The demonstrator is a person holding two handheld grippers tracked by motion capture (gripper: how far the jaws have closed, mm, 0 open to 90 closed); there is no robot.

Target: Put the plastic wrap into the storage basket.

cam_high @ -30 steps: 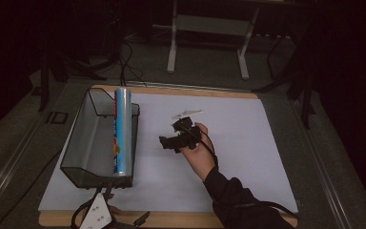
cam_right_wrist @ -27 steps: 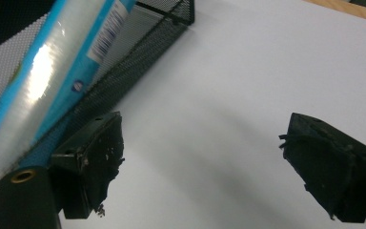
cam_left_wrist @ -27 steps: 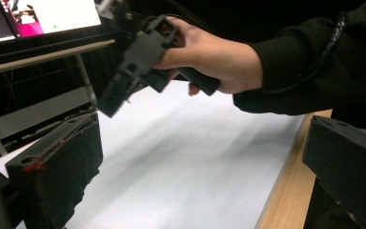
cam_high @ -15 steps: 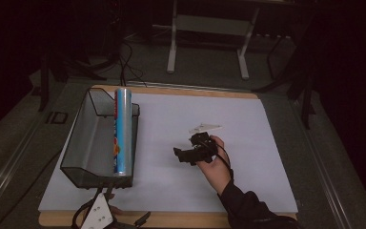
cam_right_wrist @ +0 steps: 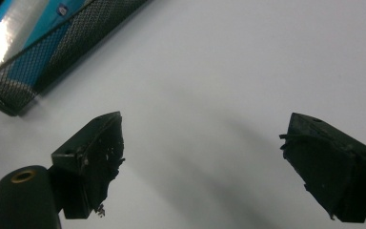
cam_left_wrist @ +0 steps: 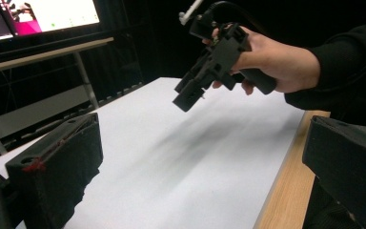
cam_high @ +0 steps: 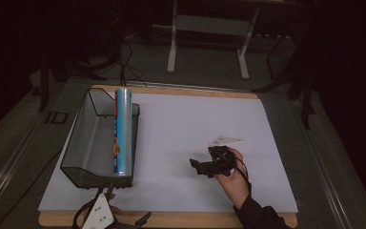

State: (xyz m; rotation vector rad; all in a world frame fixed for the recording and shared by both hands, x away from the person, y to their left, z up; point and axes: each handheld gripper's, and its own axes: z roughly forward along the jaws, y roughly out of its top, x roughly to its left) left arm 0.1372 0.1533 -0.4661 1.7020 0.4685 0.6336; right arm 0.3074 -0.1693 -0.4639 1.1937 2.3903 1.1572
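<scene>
Held the right gripper [cam_high: 199, 167] in the right hand [cam_high: 233, 180] low over the white sheet [cam_high: 195, 114] that covered the wooden table [cam_high: 205, 221], toward the near right part of it, with the jaws pointing left toward the black wire-mesh basket [cam_high: 76, 131]. Kept well apart from that basket, with bare sheet between. Showed the jaws spread wide in the right gripper view [cam_right_wrist: 202, 162], gripping nothing (just blank white sheet between the two black pads), and above the sheet rather than pressed on it, to judge by the soft shadow underneath. Lay lengthwise inside the basket, against its right-hand wall, the long blue and silver foil-wrapped roll [cam_high: 122, 133], its far end sticking up a little over the rim. Caught the same roll [cam_right_wrist: 14, 28] behind the mesh [cam_right_wrist: 57, 59] in the upper left corner of the right gripper view. Found the left gripper [cam_left_wrist: 200, 186] down at the near edge of the table, close to the basket's near corner, its grey plate visible in the high view [cam_high: 99, 215]. Stood wide apart there too, both jaws, one over the sheet and one over the wooden edge, with nothing between them. Looked across the table from there at the right gripper [cam_left_wrist: 189, 98], raised clear of the sheet and tilted downward in a dark-sleeved hand [cam_left_wrist: 281, 67].
</scene>
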